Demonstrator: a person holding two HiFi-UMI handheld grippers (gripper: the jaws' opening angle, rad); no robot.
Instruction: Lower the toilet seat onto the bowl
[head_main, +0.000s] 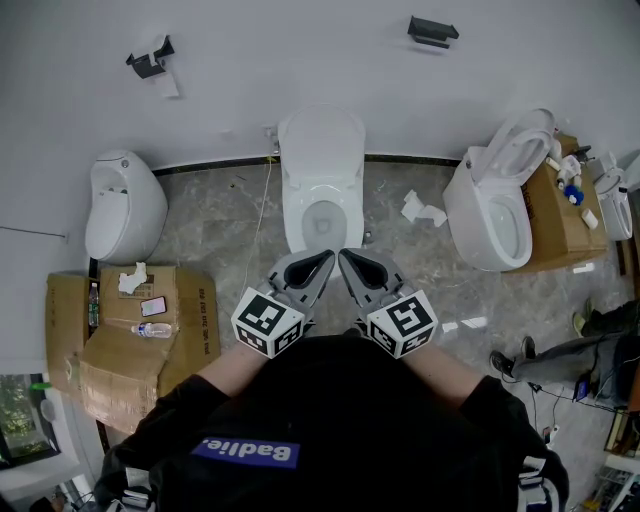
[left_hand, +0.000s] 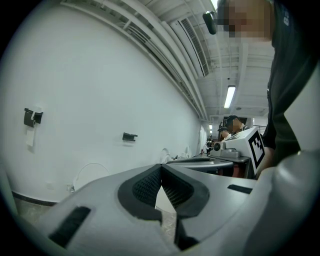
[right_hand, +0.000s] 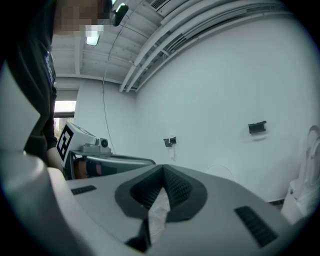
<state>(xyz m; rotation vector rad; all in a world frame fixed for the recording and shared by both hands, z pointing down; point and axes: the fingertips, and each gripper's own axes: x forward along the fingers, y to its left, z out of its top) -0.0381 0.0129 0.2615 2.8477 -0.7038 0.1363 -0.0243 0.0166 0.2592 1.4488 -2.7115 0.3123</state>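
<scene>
Left gripper (left_hand: 161, 169): fingers (left_hand: 145, 187) clenched, tips meeting, grasping nothing. Right gripper (right_hand: 162, 171): fingers (right_hand: 180, 189) likewise clenched tip to tip and empty. Each gripper view shows the other gripper's marker cube alongside.

In the head view the two grippers are held side by side before the person's chest, angled inward so that their tips nearly meet. They sit at the near edge of the centre toilet's bowl (head_main: 297, 205). No contact with it is visible.

Toilets counted: two.
- Centre toilet: the toilet seat (head_main: 322, 145) stands raised at the far end against the wall, with the bowl open below it. Seat and lid cannot be told apart.
- Right toilet (head_main: 480, 215): turned at an angle, its lid also raised.

One further white ceramic fixture (head_main: 122, 205) stands at far left by the wall.

Dark wall brackets counted: two, one far left (head_main: 150, 62) and one far right (head_main: 432, 32).

Cardboard (head_main: 190, 335) lies on the floor at near left, carrying one plastic bottle (head_main: 152, 329) and one phone (head_main: 153, 305). A cardboard box (head_main: 555, 225) stands just beside the right toilet.
</scene>
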